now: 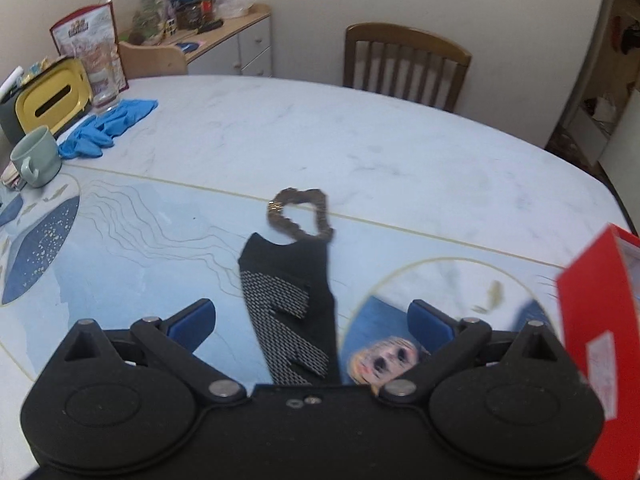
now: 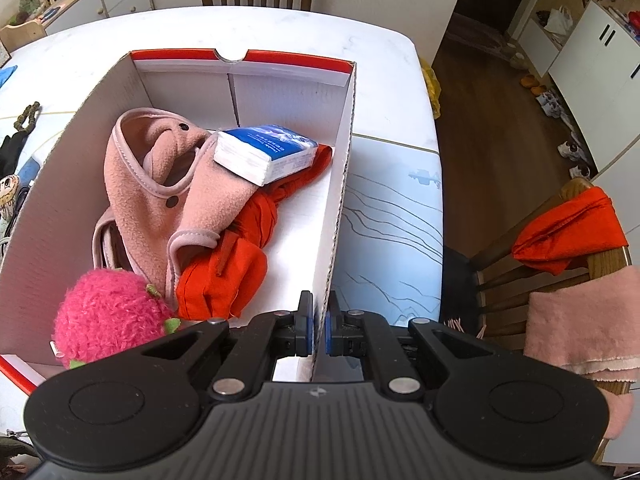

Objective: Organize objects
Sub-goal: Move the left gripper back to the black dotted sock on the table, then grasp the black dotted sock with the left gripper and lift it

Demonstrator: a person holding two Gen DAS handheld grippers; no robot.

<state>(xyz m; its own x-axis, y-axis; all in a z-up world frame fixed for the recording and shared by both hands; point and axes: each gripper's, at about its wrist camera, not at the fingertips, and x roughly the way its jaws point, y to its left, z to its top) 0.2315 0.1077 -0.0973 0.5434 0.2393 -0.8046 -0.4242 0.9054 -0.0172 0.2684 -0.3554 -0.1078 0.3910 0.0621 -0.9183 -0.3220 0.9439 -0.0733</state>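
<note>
Inside, fuzzy pink plush (image 2: 108, 316) (round)

Left tool (image 1: 312, 326): matte black housing, two round raised discs, silver pivot pins at the linkage arms, blue pads (image 1: 192, 322) on the fingers. Two small screws are seen at centre. Right tool (image 2: 319, 330): same black build, ribbed top plate, small centre emblem, blue pads (image 2: 308, 330).

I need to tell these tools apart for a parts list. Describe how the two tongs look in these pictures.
Both look alike. The left tongs have a matte black body with two round housings, black linkage arms joined by silver pins, and blue pads on the fingers. The right tongs share that build, with blue pads and a ribbed black top plate. No cables, sleeves or hands show.
</note>
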